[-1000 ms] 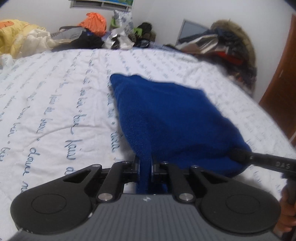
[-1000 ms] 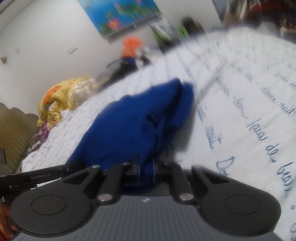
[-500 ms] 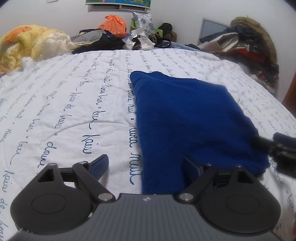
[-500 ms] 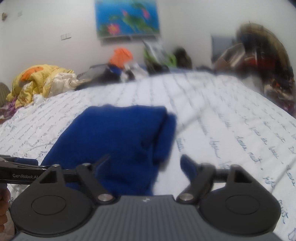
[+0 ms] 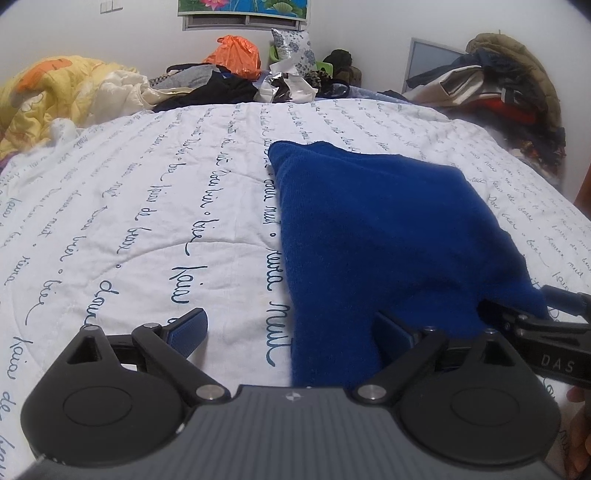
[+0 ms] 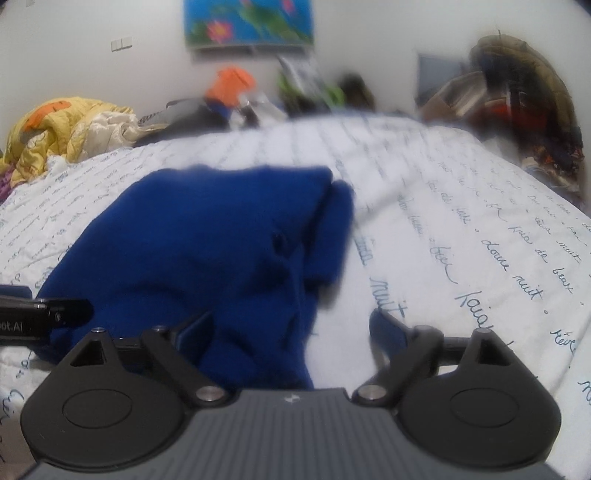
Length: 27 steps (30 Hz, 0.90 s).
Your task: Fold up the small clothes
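Note:
A folded dark blue knit garment [image 5: 384,236] lies flat on the white bedspread [image 5: 147,206] with blue script. My left gripper [image 5: 291,328] is open, its jaws wide apart over the garment's near left edge, holding nothing. My right gripper [image 6: 291,328] is open too, over the garment's [image 6: 207,243] near right edge. A loose flap sticks out on the garment's right side [image 6: 334,236]. The right gripper's fingers show at the right in the left wrist view [image 5: 517,325]. The left gripper's tip shows at the left in the right wrist view [image 6: 48,314].
A yellow quilt [image 5: 48,96] is heaped at the far left of the bed. Clothes, an orange bag [image 5: 232,55] and clutter line the far edge. A pile of coats [image 5: 509,88] stands at the far right. A picture hangs on the wall [image 6: 251,22].
Both grippers were shut on the blue garment's near edge a second ago. They let go and opened wide, and the garment now lies flat on the bed.

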Motion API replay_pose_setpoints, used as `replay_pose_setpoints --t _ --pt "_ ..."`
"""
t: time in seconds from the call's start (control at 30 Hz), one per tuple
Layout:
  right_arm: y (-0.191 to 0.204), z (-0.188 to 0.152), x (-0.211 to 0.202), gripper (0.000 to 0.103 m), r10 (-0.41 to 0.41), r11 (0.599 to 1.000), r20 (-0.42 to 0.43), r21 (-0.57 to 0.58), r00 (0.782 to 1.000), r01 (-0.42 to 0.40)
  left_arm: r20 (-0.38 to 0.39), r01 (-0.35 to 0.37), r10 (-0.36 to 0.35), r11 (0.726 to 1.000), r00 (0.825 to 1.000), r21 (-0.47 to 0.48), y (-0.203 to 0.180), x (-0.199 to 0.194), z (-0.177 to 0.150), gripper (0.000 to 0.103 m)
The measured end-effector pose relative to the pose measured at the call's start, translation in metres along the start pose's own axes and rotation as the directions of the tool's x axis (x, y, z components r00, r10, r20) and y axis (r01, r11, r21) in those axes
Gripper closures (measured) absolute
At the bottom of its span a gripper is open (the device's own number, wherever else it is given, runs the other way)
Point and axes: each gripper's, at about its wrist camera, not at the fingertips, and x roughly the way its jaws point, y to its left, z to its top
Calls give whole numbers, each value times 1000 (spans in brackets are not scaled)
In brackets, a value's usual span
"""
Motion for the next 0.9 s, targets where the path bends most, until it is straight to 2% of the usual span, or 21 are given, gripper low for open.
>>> replay_pose_setpoints --t 0.03,0.13,0.27,0.4,0.63,0.9 --pt "0 -1 0 0 -7 1000 0 -4 1000 7 1 -2 2 1000 1000 2 -1 0 -1 4" --pt "3 -1 2 0 -29 1000 -20 -7 999 29 2 -7 7 1000 1000 -6 -1 1 -4 2" --pt "-7 -2 5 0 5 998 -41 55 999 -3 7 4 -3 999 1000 -38 0 0 -7 1" --pt "-9 -2 5 0 3 999 -43 49 999 -1 3 19 -19 999 1000 -51 2 -4 -8 1" --pt "-9 -2 5 0 4 999 -43 49 999 -2 49 -9 8 1000 999 3 -3 -22 -10 1" --pt "-9 -2 5 0 4 999 -43 48 999 -2 51 -21 17 997 999 71 -15 -29 -16 1"
